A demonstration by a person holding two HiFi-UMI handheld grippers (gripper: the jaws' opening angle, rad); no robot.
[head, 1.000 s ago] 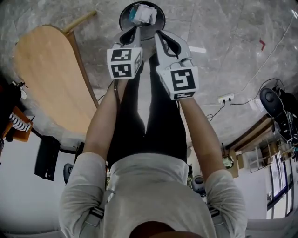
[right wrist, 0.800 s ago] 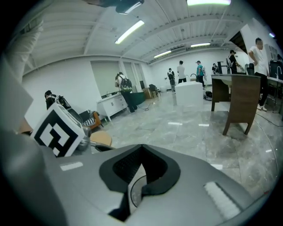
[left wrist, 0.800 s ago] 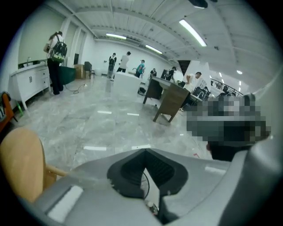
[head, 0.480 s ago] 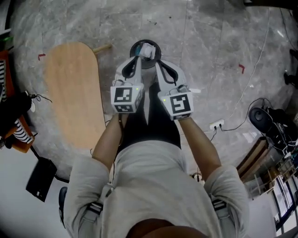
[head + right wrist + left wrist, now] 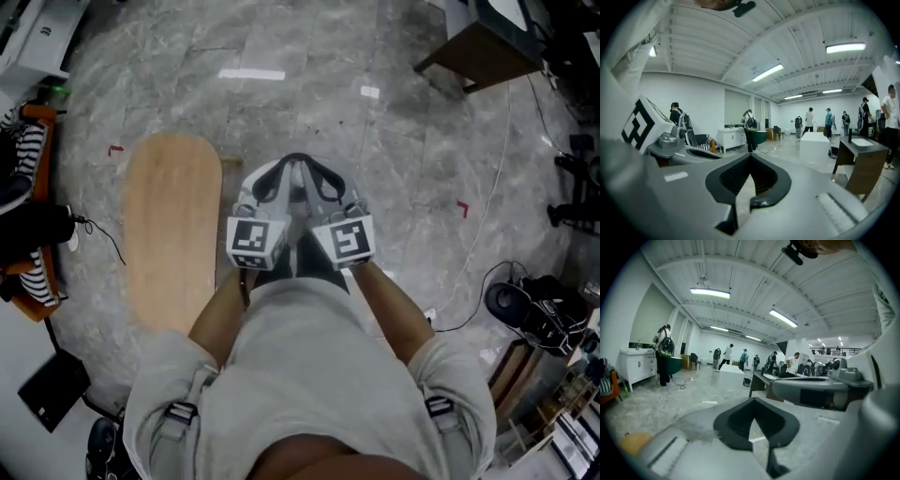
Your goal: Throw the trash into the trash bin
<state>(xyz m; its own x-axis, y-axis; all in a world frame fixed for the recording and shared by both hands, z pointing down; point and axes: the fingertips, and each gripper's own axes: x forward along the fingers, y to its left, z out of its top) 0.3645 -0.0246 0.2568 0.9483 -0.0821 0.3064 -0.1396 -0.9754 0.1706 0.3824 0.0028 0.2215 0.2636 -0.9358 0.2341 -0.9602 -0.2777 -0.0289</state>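
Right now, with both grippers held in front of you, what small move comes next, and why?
Probably look around for more trash: the left gripper and right gripper both have jaws shut on nothing, and none shows on the wooden table or the floor nearby.

Grey marbled floor [image 5: 403, 141]; pale wood-grain tabletop [image 5: 173, 234] at nine o'clock, black-and-white striped cloth [image 5: 30, 150] at ten. Left gripper [image 5: 754, 403] and right gripper [image 5: 750, 158]: light grey shells, black pads [image 5: 733, 425], cubes [image 5: 255, 242] patterned with black-and-white squares.
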